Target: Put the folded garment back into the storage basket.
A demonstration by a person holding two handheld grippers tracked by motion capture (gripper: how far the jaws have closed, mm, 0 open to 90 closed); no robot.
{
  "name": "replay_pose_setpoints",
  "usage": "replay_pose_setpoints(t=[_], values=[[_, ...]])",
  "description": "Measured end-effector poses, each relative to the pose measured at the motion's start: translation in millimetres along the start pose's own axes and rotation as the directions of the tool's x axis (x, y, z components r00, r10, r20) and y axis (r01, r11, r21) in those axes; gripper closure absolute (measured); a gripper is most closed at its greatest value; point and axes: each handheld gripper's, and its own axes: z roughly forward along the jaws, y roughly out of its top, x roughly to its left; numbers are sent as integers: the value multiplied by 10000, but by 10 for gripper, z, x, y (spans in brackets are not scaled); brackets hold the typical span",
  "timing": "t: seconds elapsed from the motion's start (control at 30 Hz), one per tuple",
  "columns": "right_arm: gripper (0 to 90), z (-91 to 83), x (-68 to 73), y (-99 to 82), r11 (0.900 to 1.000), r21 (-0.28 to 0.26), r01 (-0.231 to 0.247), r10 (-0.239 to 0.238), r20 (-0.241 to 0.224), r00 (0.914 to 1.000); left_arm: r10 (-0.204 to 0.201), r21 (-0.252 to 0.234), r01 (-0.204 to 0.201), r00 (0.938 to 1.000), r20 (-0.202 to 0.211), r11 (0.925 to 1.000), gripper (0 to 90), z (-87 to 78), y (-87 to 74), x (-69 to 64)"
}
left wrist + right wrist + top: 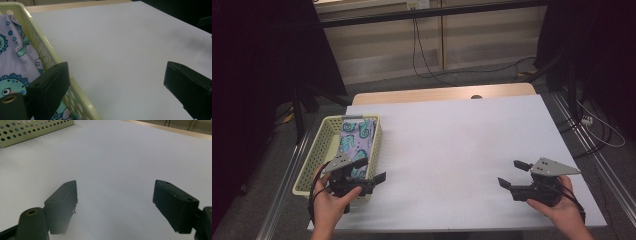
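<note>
A pale yellow perforated basket stands at the table's left edge. Inside it lies a lilac cloth with teal cartoon prints. My left gripper hovers over the basket's near right corner, jaws wide apart and nothing between them. In the left gripper view the basket wall runs under the left jaw and the cloth lies beside it. My right gripper is held low over the white table top near the front right, open and empty, as the right gripper view confirms.
The white table top stretches between both hands, with a wooden strip along its far edge. In the right gripper view, the basket's wall lies at the far left. Cables trail on the floor beyond the table.
</note>
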Motion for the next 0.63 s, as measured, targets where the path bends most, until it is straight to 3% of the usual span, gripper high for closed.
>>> replay_pose_setpoints(t=[0.63], values=[[203,-9,9,-13,10000,23,60,-60,0,10000,-48,-63,48,10000,-59,10000,68,-12,-2,1]])
